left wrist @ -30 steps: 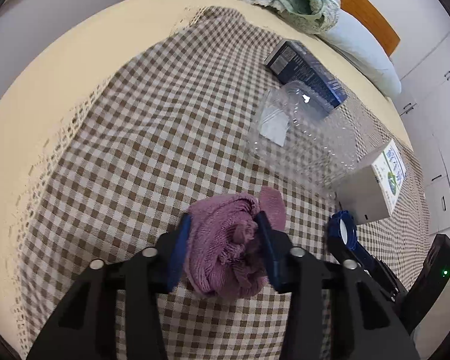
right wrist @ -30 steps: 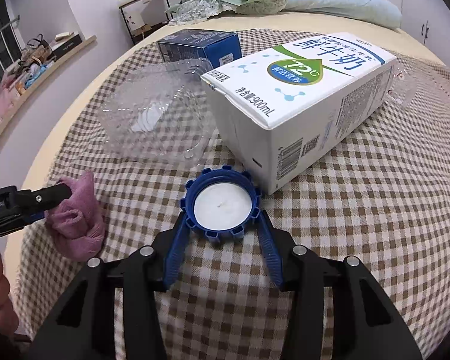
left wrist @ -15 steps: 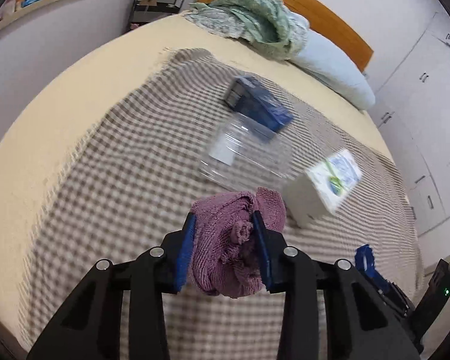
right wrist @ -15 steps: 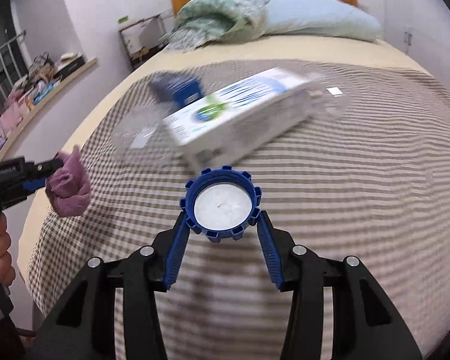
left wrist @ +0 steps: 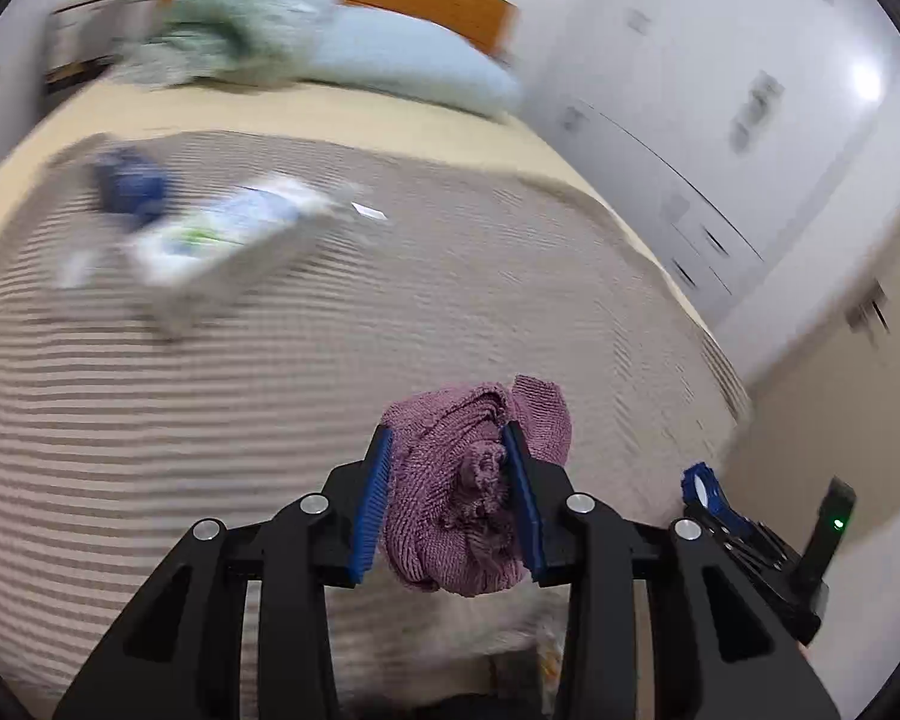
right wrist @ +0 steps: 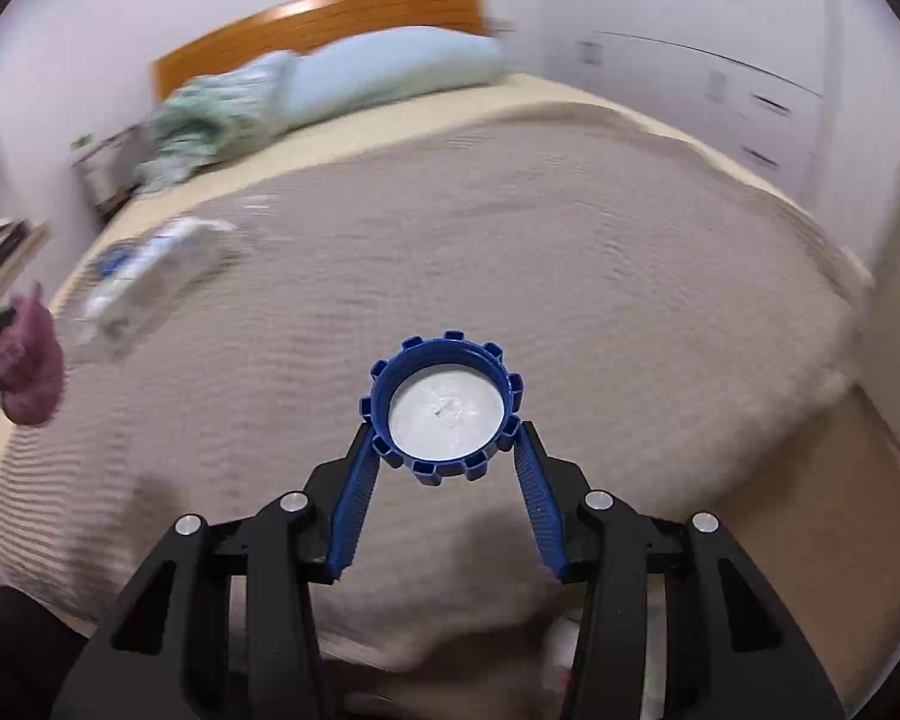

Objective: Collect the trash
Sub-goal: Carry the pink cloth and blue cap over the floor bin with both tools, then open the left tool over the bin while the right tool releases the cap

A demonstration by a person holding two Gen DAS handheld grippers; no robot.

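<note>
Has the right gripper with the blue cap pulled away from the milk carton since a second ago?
Yes. The right gripper, gripping the blue cap, has backed away; the milk carton now sits far upper left.

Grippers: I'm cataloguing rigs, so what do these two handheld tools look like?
Both the left gripper and right gripper have black angular linkage arms with silver pivot bolts and blue ribbed fingers. A small green light glows on the right tool's black body.
</note>
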